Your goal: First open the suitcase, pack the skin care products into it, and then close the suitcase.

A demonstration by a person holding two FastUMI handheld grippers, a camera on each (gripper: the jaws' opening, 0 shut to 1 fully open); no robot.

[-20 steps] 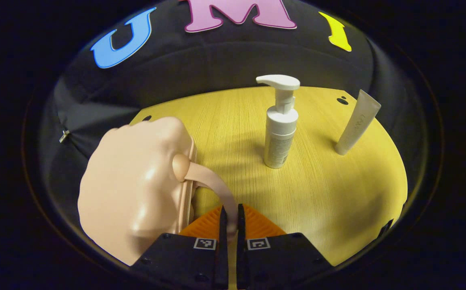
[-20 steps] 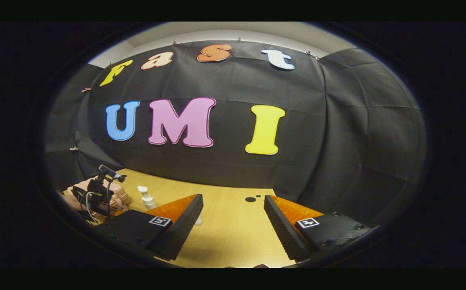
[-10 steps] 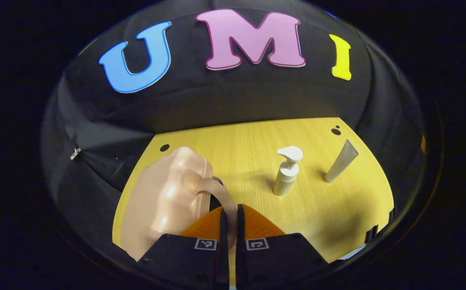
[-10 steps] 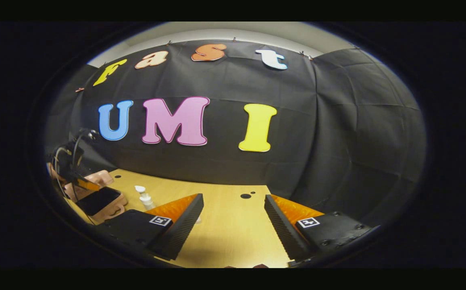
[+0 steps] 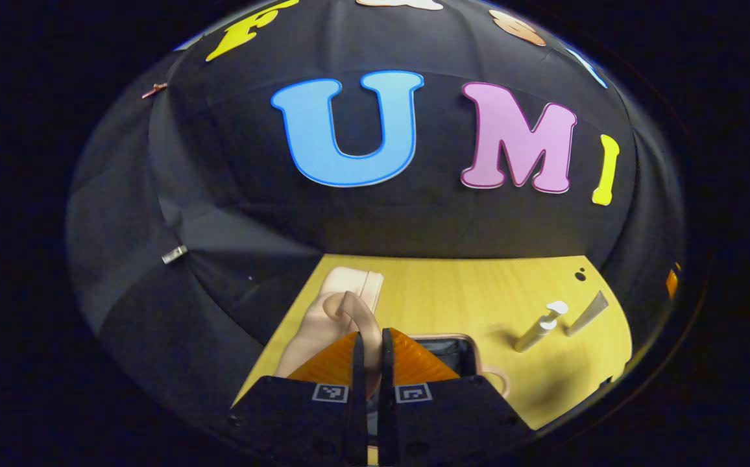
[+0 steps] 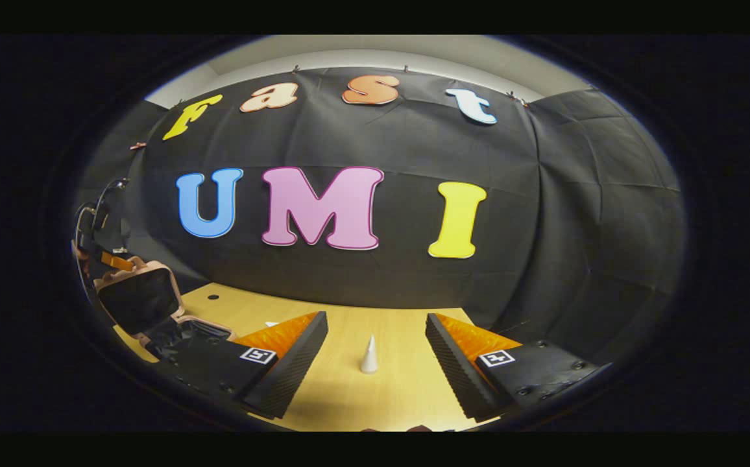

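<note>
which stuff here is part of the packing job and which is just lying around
Job:
suitcase, lid raised by its handle
pump bottle
tube
left tongs
right tongs

Lying about:
table
metal clip on the cloth

The left gripper (image 5: 368, 363) has its jaws clamped on the suitcase handle (image 5: 357, 316), lid (image 5: 323, 318) raised.

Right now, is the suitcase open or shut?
Open. In the right gripper view the suitcase lid stands raised, its dark lining showing, above the base. The left gripper holds the handle.
</note>
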